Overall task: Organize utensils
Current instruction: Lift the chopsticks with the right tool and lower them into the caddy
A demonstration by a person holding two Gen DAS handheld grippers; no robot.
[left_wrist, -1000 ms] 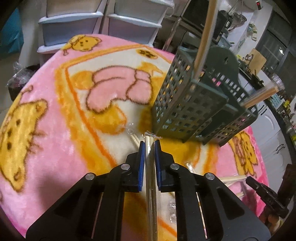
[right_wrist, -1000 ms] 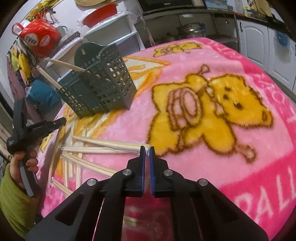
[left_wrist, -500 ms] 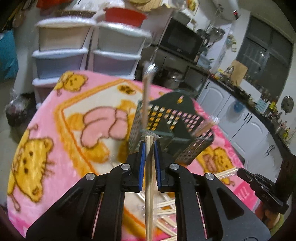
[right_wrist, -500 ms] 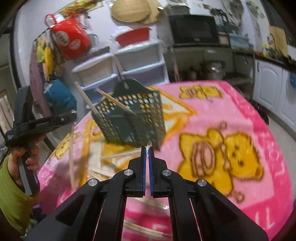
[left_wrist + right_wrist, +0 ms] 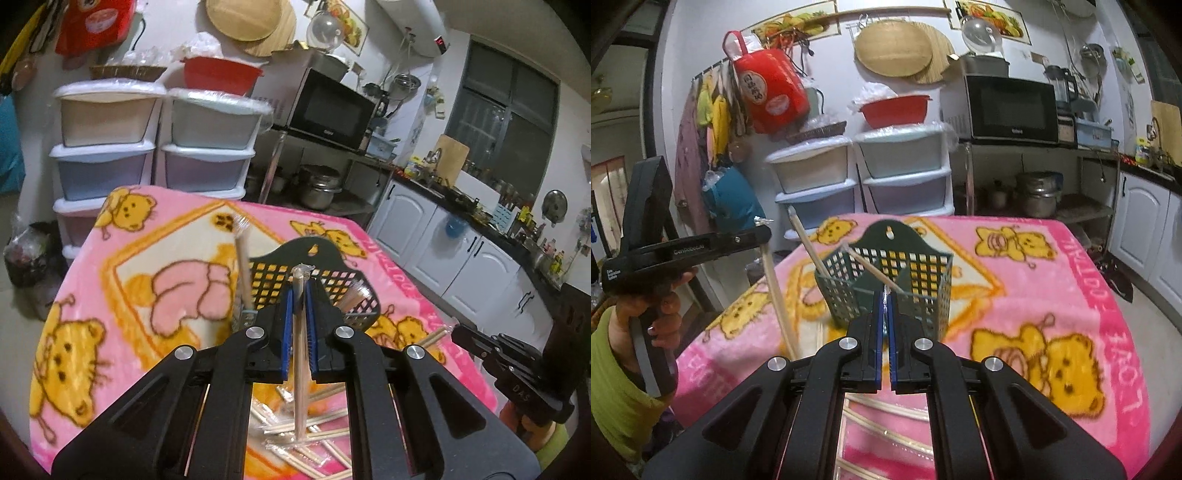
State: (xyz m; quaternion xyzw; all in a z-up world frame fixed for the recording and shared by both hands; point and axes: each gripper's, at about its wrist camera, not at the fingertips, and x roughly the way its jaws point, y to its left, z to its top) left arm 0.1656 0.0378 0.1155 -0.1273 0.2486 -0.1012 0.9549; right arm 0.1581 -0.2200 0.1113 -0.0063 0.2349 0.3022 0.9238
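Left claw (image 5: 299, 295) pinches a wrapped chopstick (image 5: 300, 354) above the tabletop (image 5: 92, 332); right claw (image 5: 885, 295) is clamped on film wrap (image 5: 885, 295). Basket (image 5: 923, 284) stands ahead.

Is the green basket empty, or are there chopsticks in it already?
Not empty. Two wrapped chopsticks already lean inside the green basket, poking above its rim.

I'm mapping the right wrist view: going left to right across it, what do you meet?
Left hand-held gripper → wrapped chopsticks it holds → green utensil basket → yellow bear print → white cabinet door.
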